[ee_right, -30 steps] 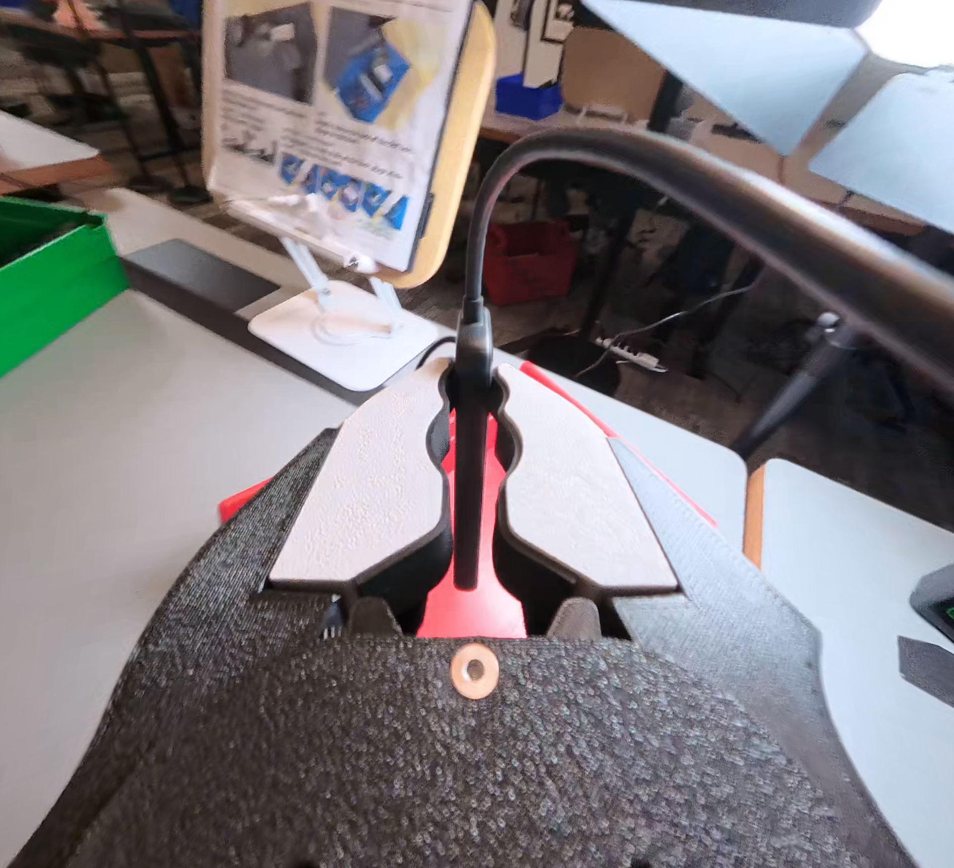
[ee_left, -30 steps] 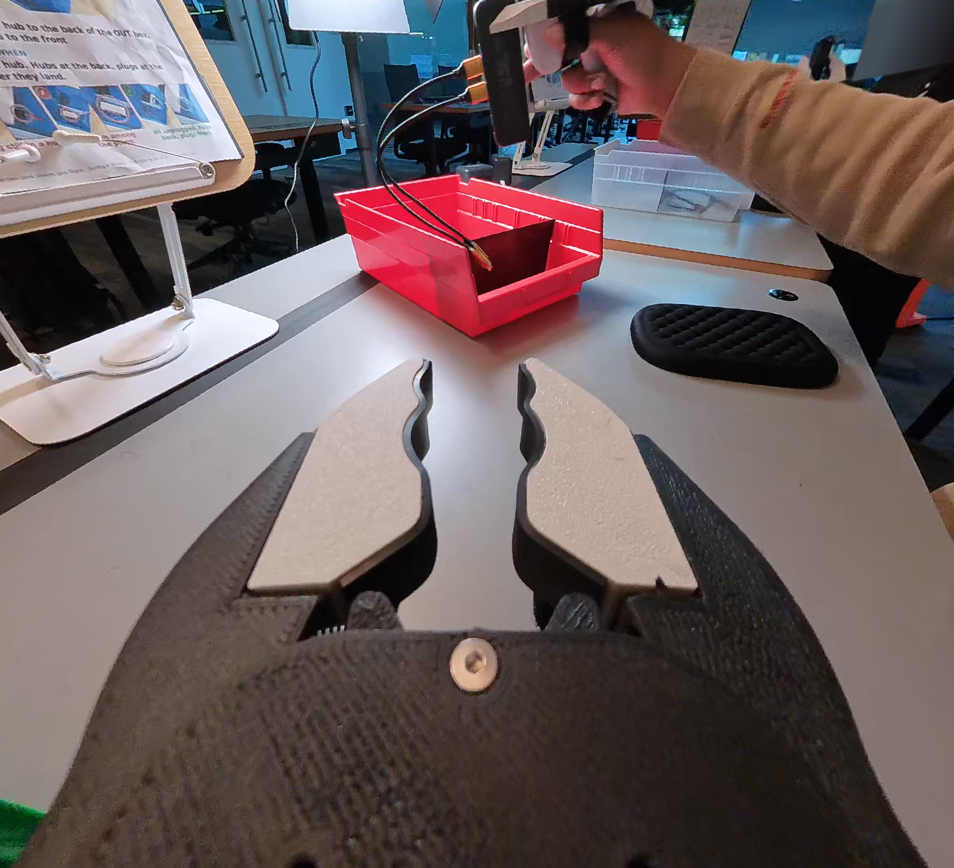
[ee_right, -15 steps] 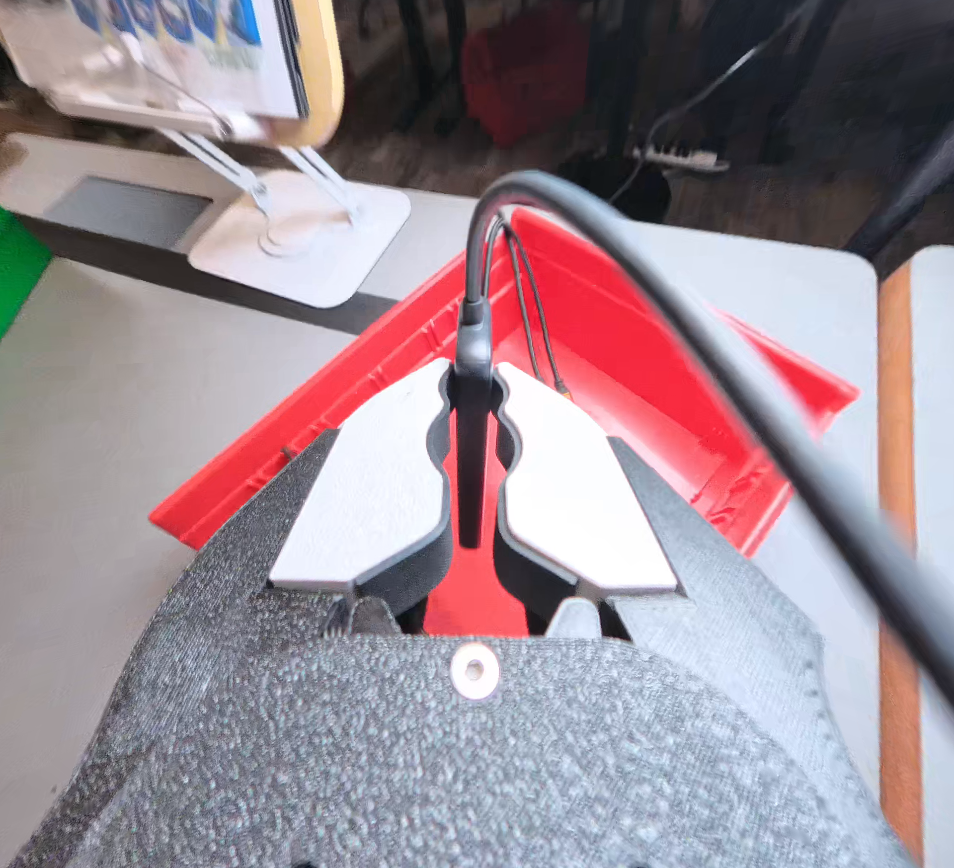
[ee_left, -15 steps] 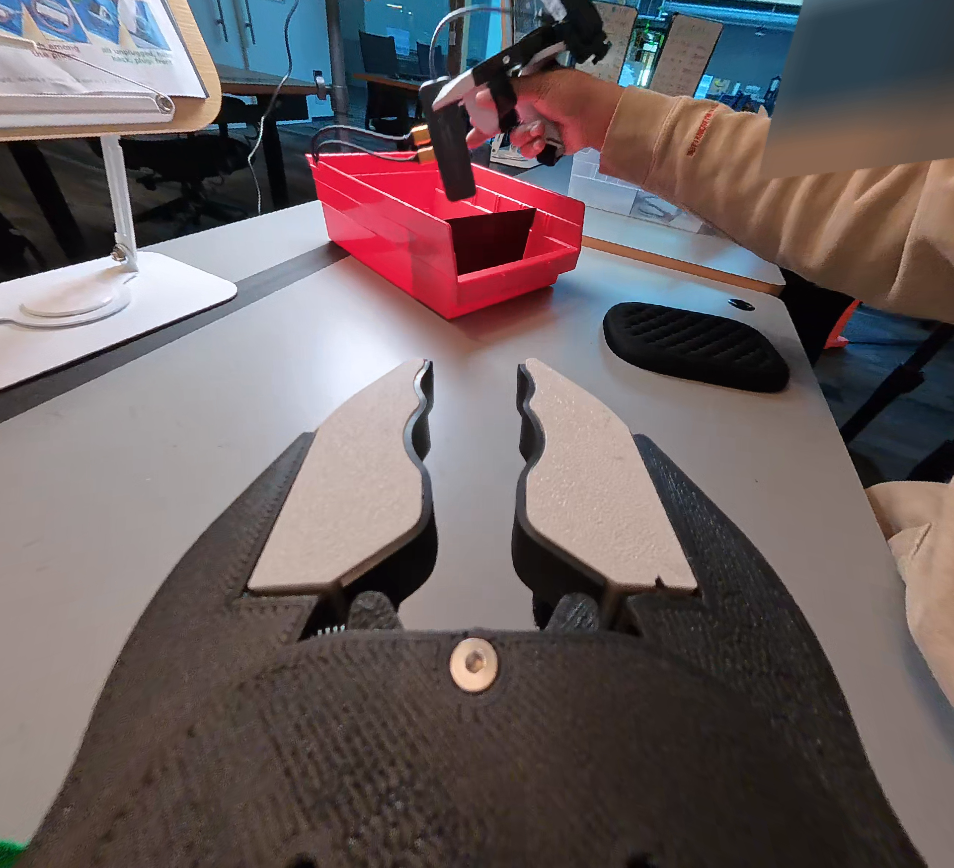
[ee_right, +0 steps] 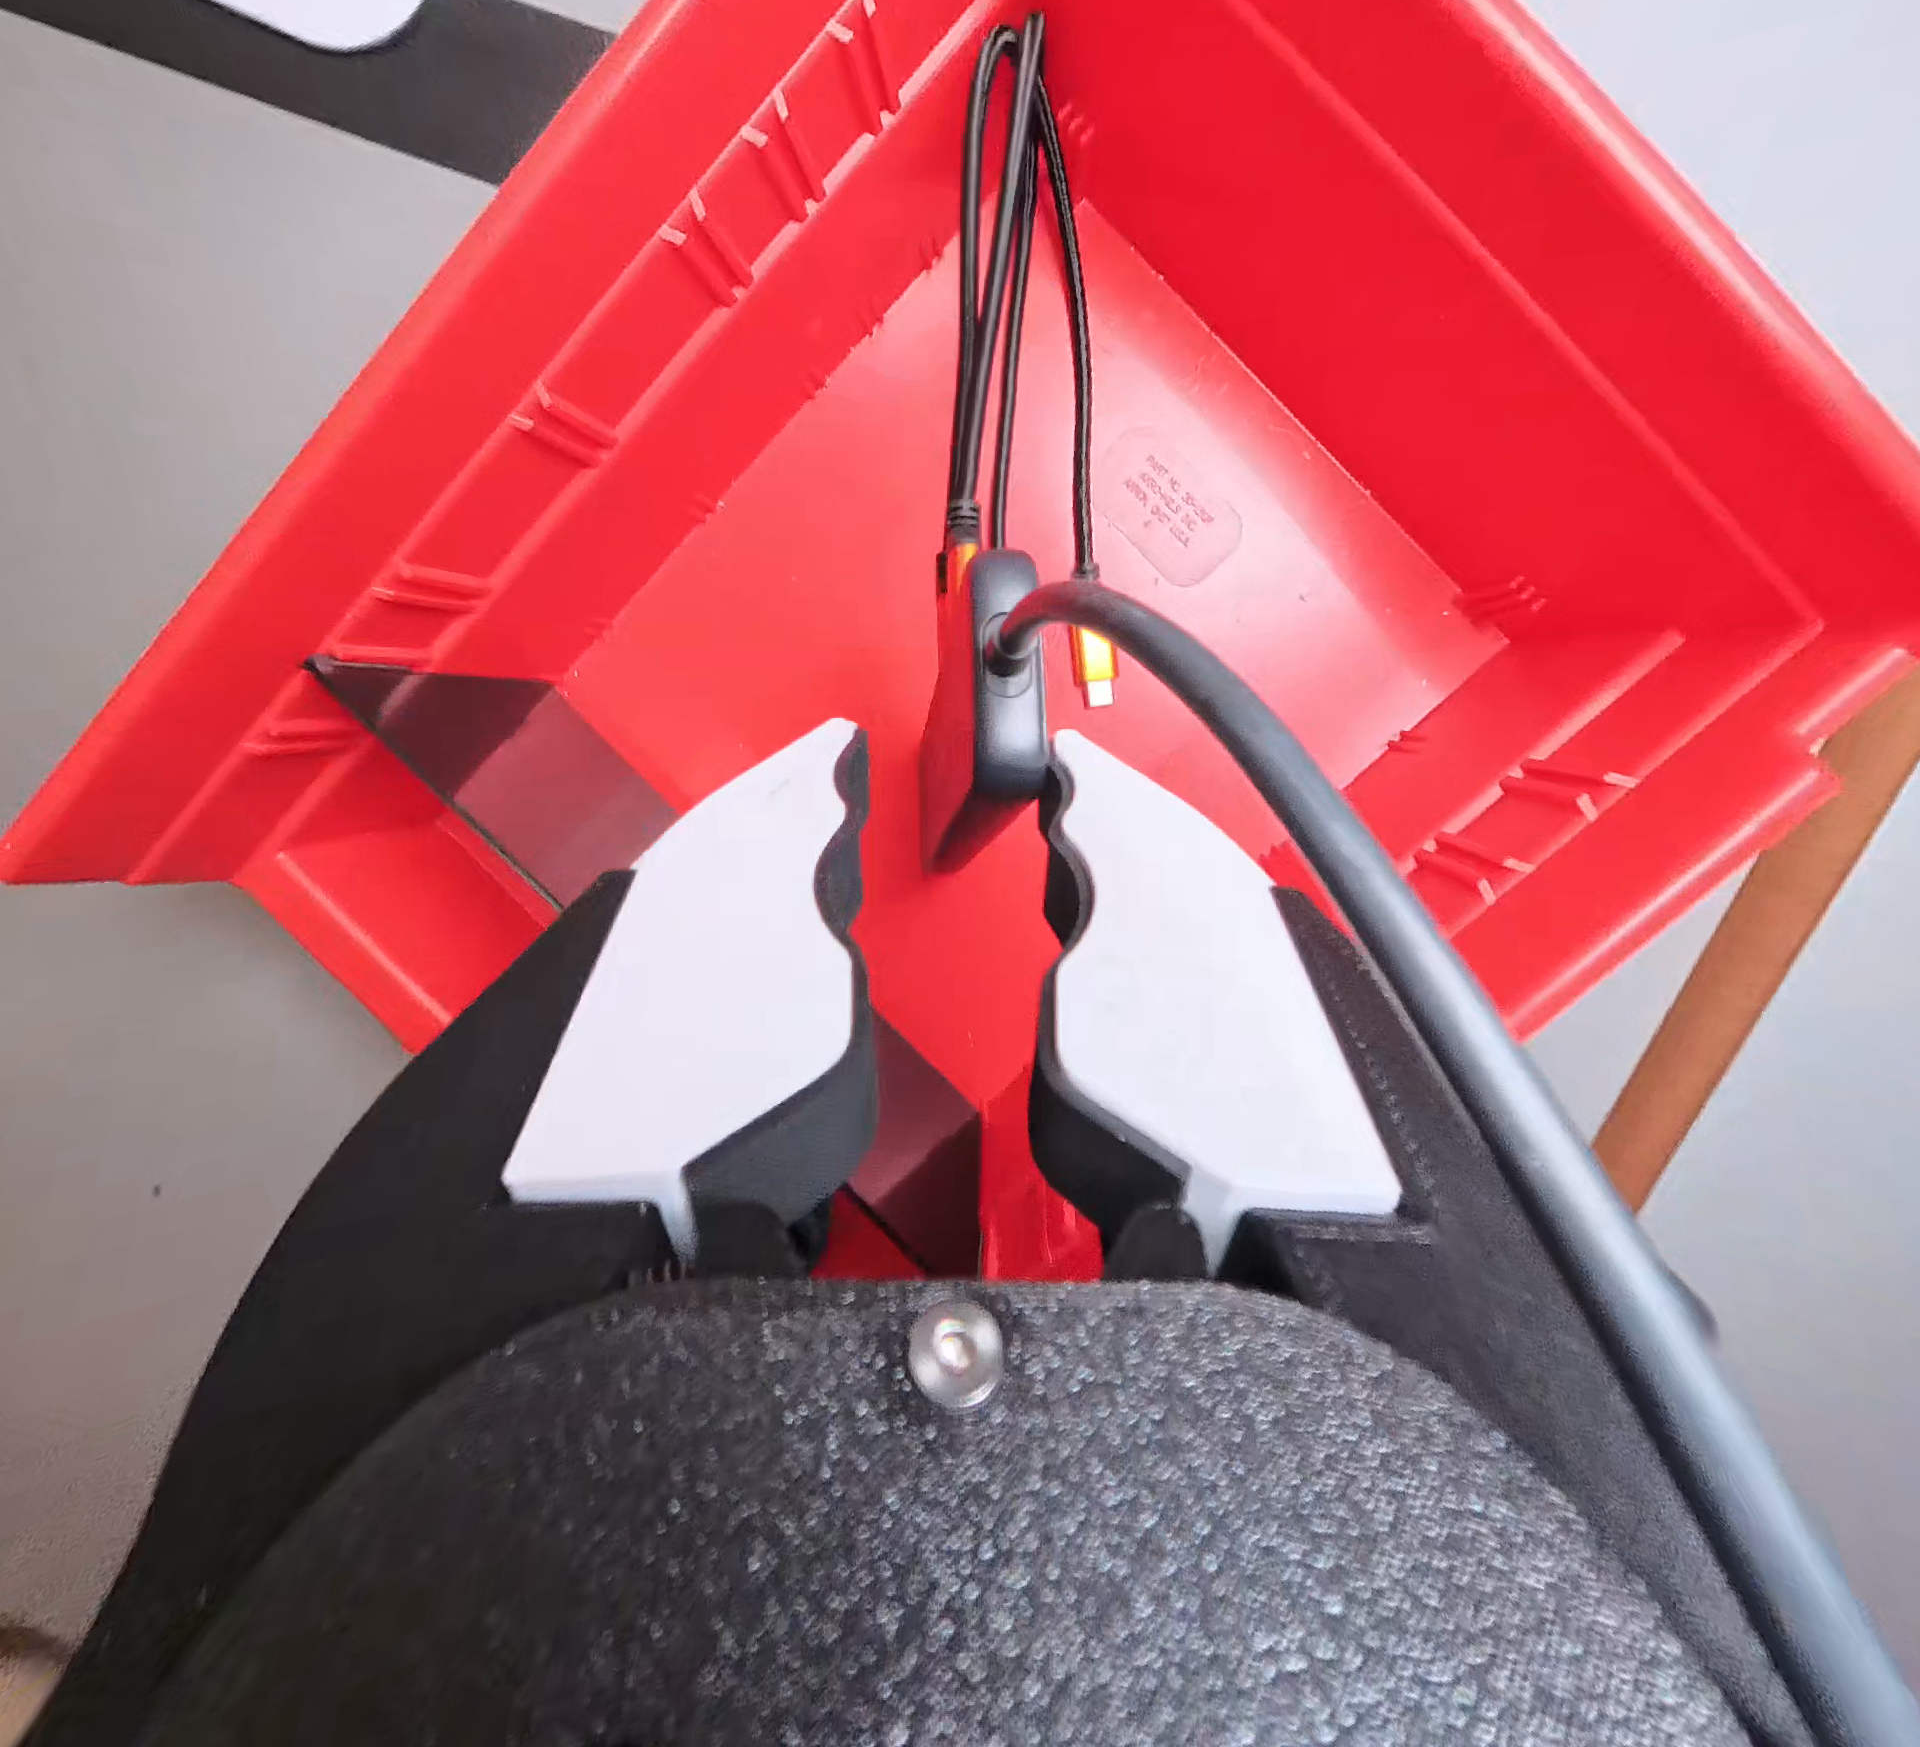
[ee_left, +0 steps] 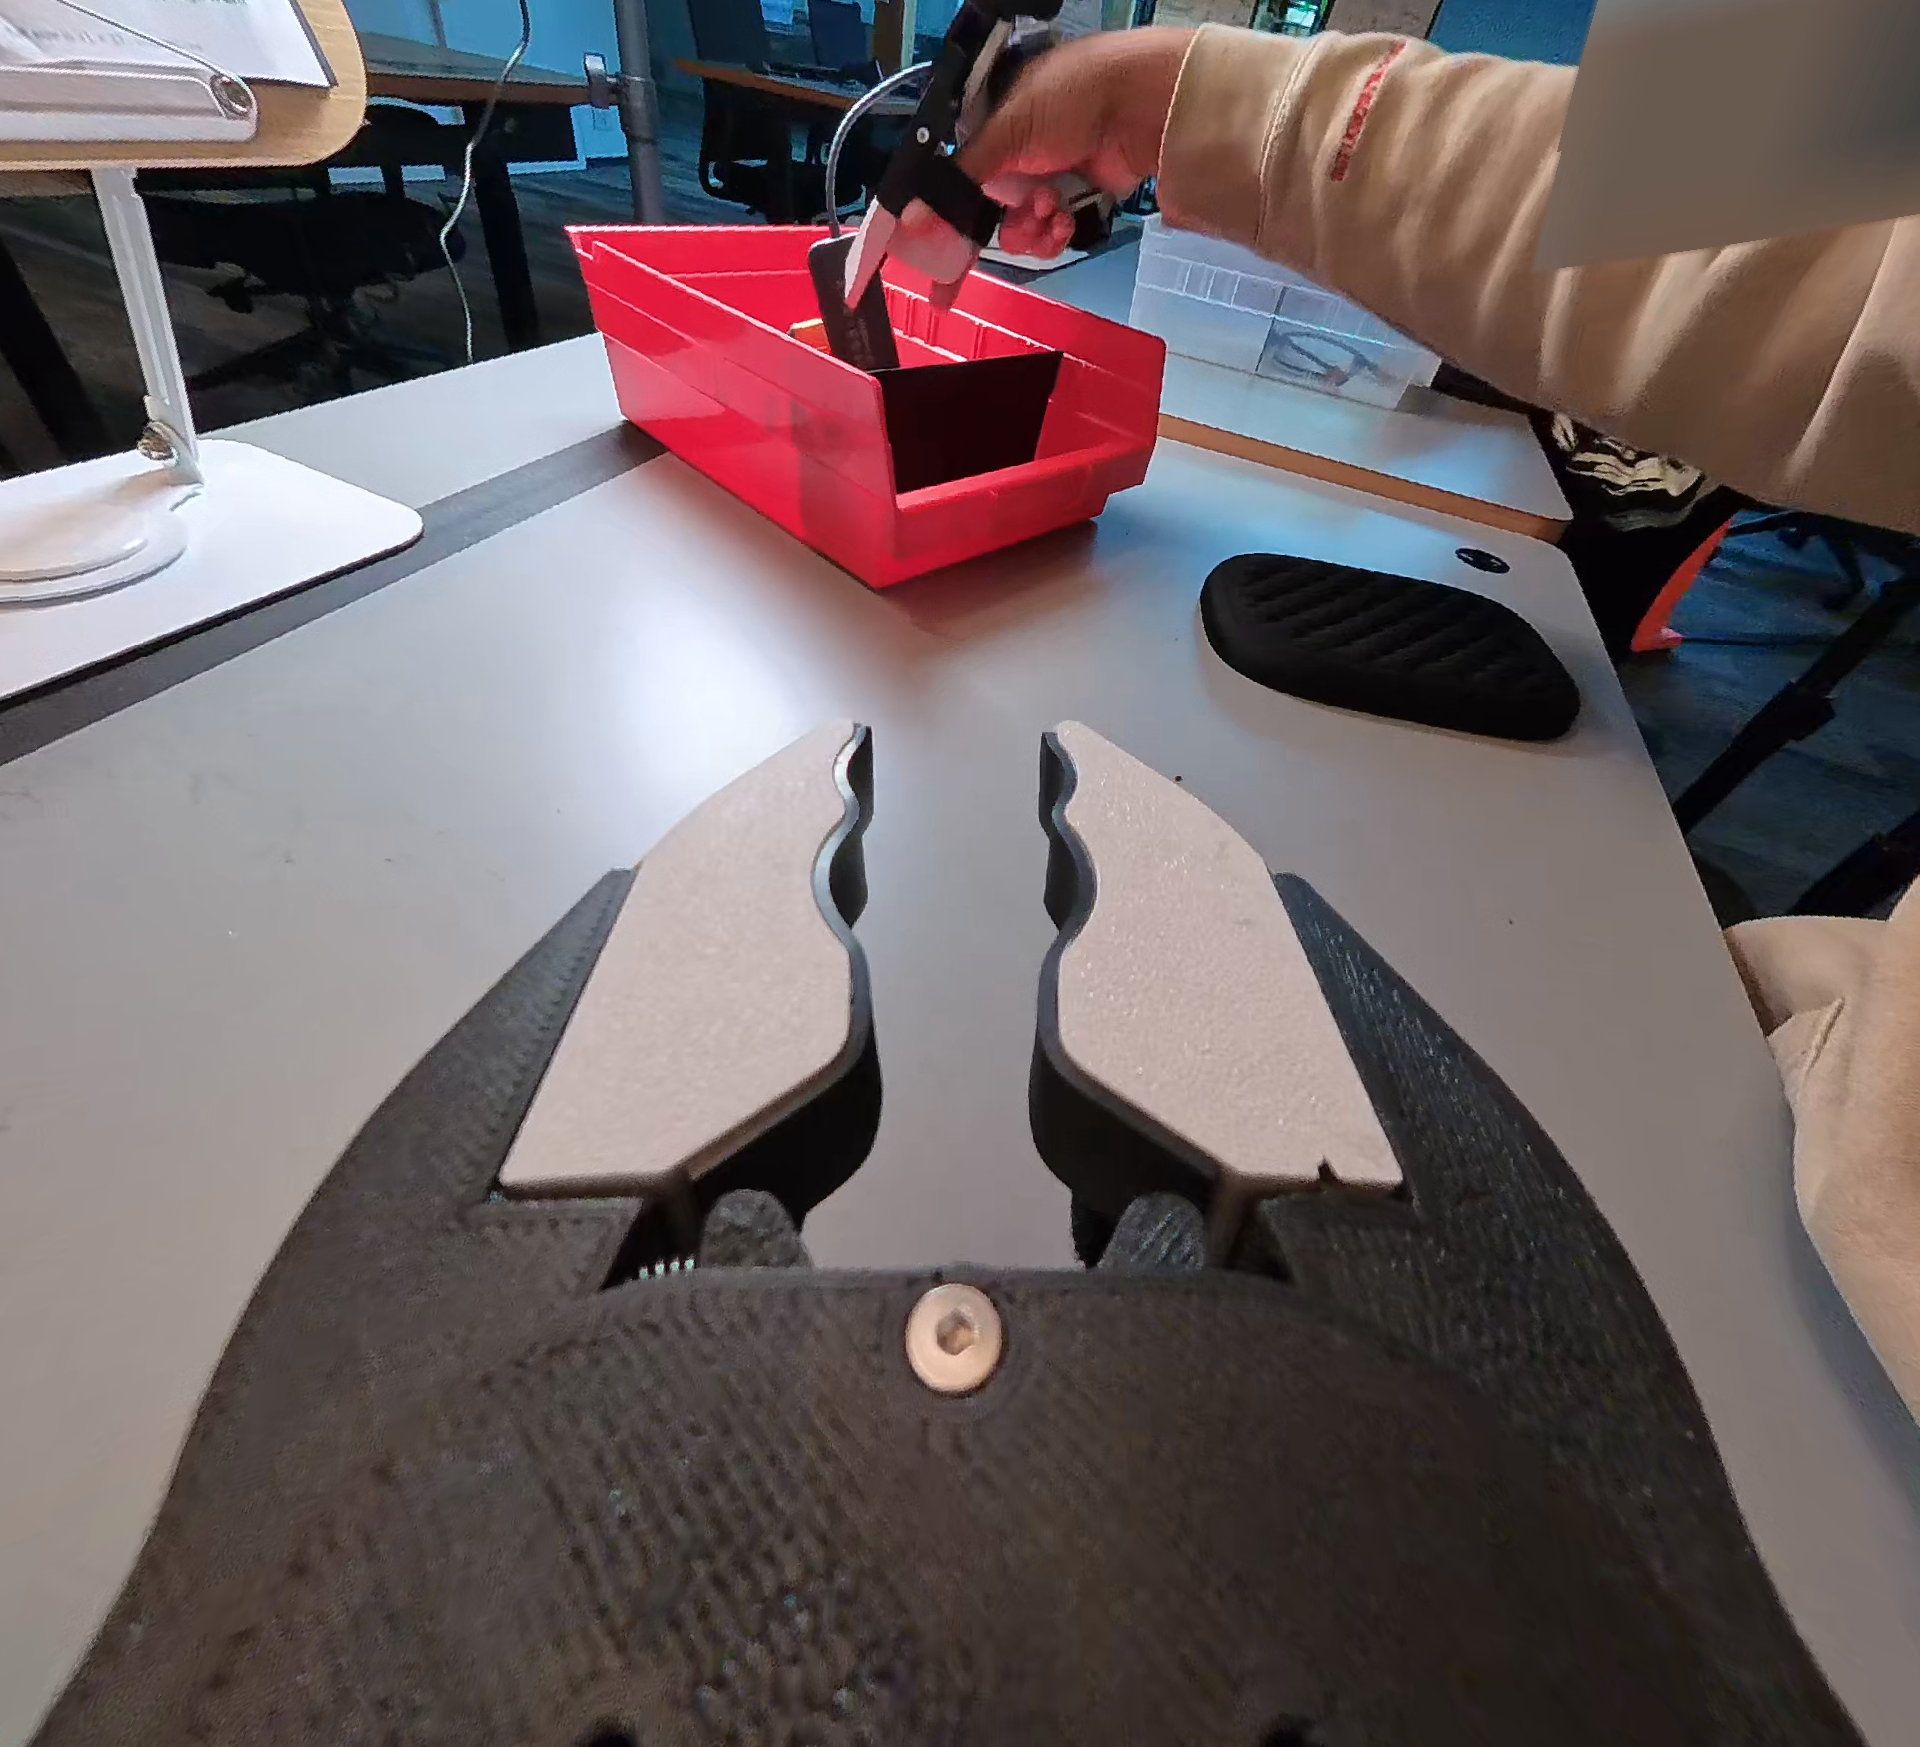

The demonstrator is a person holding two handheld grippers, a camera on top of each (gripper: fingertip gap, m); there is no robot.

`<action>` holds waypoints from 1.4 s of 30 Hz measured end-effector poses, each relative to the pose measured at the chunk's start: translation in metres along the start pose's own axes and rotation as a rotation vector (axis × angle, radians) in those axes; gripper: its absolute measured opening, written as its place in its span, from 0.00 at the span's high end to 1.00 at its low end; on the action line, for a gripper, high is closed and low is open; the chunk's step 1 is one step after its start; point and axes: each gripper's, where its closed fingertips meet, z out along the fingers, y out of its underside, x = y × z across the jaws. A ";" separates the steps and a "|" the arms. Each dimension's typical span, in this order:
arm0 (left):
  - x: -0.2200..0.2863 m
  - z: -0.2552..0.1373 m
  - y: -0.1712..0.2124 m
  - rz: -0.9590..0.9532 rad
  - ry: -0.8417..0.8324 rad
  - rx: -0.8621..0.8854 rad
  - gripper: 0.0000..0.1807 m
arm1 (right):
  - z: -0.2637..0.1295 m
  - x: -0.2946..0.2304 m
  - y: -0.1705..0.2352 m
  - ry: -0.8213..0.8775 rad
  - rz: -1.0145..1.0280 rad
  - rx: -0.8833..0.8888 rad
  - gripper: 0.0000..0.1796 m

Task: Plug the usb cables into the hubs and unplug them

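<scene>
A dark USB hub [ee_right: 1003, 710] stands on end inside the red bin [ee_right: 1351, 243], just beyond my right gripper's [ee_right: 951, 752] tips and against the right fingertip. The jaws are apart and hold nothing. A thick black cable [ee_right: 1247, 824] runs from the hub back past the gripper. Thin black cables [ee_right: 1023, 295] with orange plugs [ee_right: 1093, 658] lie in the bin; one plug is loose. My left gripper [ee_left: 956, 741] is open and empty, low over the grey table. In its view the right gripper [ee_left: 894, 263] reaches down into the bin [ee_left: 748, 409] at the hub [ee_left: 854, 321].
A black divider [ee_left: 966, 424] stands in the bin's front. A black padded rest [ee_left: 1387, 643] lies right of the bin. A white document stand [ee_left: 156, 502] is at the left. A clear plastic box [ee_left: 1278, 315] sits on the table behind. A beige sleeve [ee_left: 1455, 243] spans the right.
The right gripper tilted down into the red bin with the hub, then opened and let go of it. The left gripper stayed open, shifting slightly lower over the table.
</scene>
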 end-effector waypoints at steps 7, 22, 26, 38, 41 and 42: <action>-0.003 -0.003 -0.003 -0.003 -0.014 0.012 0.83 | -0.028 0.001 0.012 0.003 -0.056 -0.072 0.77; -0.009 -0.013 -0.010 -0.011 -0.056 0.017 0.84 | -0.133 -0.083 -0.037 -0.142 -0.205 0.761 0.80; -0.025 -0.030 -0.020 0.033 -0.160 0.040 0.83 | -0.116 -0.143 -0.003 -0.231 -0.273 0.951 0.80; -0.159 -0.190 -0.061 0.020 -0.717 0.013 0.83 | -0.050 -0.205 0.057 -0.246 -0.453 1.003 0.82; -0.190 -0.204 -0.060 -0.048 -0.739 -0.070 0.82 | -0.045 -0.209 0.062 -0.282 -0.448 0.987 0.82; -0.198 -0.202 -0.058 -0.079 -0.720 -0.115 0.81 | -0.045 -0.210 0.063 -0.285 -0.452 0.988 0.82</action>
